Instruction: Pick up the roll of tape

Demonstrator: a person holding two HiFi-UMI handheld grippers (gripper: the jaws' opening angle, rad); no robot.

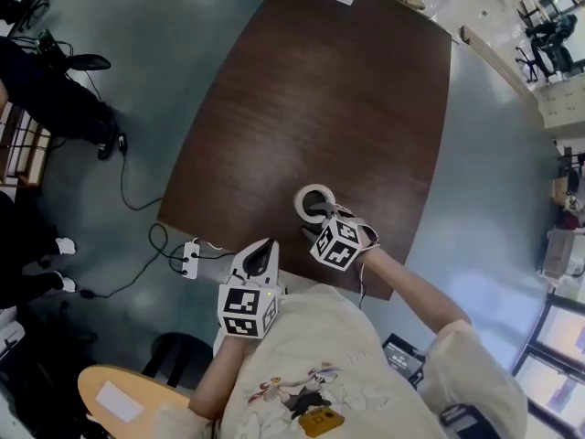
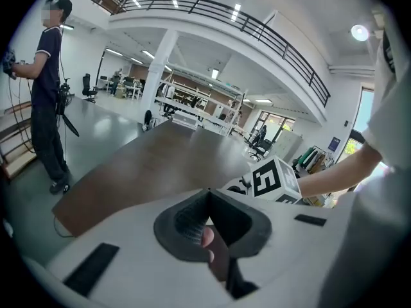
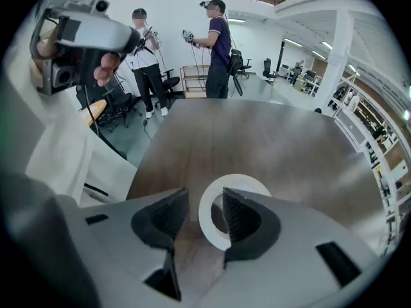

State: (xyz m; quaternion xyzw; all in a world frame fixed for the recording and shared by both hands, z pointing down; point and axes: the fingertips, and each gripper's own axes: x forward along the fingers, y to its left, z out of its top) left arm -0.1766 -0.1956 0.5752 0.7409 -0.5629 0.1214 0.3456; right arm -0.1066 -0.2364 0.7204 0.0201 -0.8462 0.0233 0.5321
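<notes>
Right gripper [image 3: 204,196] points steeply down, fingers [image 3: 241,219] apart; left gripper [image 2: 207,196] tilts gently down, fingers together.

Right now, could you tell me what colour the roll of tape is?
The tape is white, clearest in the right gripper view.

table [image 1: 274,108]: dark wood grain, smooth
roll of tape [image 3: 205,213]: white, matt
floor [image 1: 183,26]: grey, glossy
right gripper [image 3: 204,197] pads [image 3: 235,218]: black, ribbed

R gripper [image 3: 203,204] at bottom centre, jaws apart, not pressing. White tape roll [image 3: 207,221] lies flat on brown table [image 3: 257,140]. The roll's left wall is btwn the jaws: frame-right jaw over its hole, frame-left jaw outside. Two people [image 3: 217,50] stand at upper left.
</notes>
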